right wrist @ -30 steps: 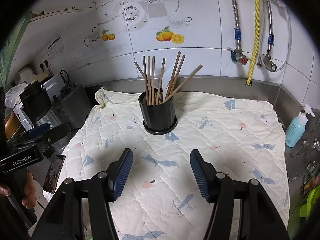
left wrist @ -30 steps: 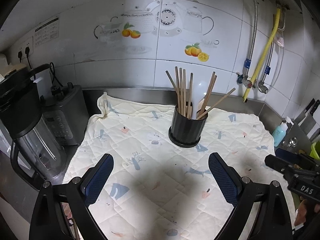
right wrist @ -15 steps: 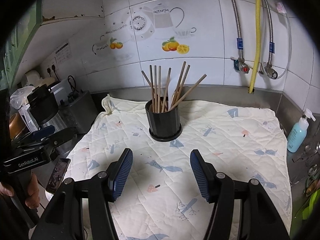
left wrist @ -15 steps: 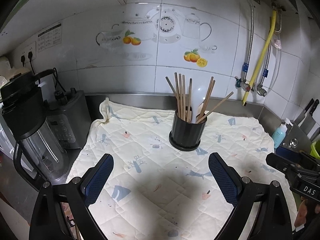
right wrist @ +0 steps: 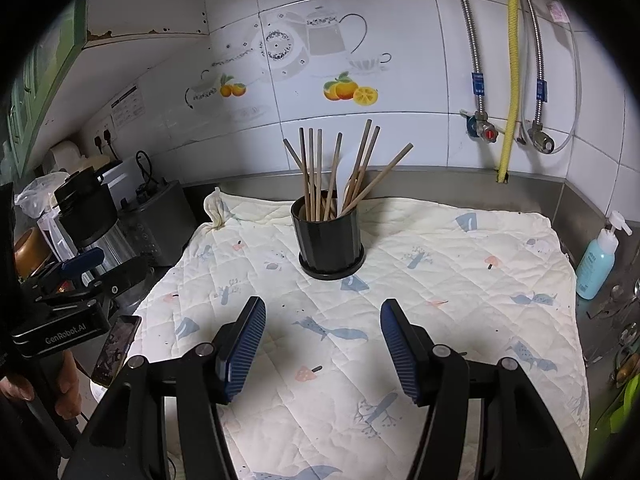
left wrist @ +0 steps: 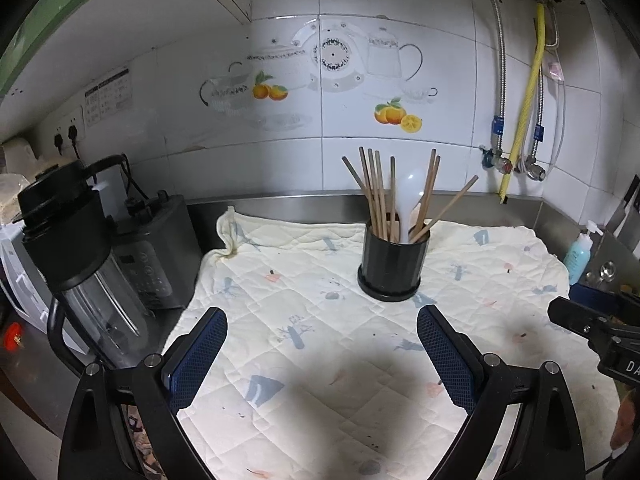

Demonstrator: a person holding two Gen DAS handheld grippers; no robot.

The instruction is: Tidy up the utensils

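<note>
The white spoon [right wrist: 347, 168] stands mostly hidden behind the chopsticks [right wrist: 320, 172].

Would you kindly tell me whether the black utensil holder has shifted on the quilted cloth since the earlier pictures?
No. The black utensil holder sits on the same patch of the quilted cloth, just behind the same blue print, as before; only the camera's framing differs.

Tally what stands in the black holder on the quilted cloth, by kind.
Wooden chopsticks: 8
White spoon: 1
Total: 9 utensils in the black holder, which stands upright on the quilted cloth. No utensil lies loose on the cloth.
</note>
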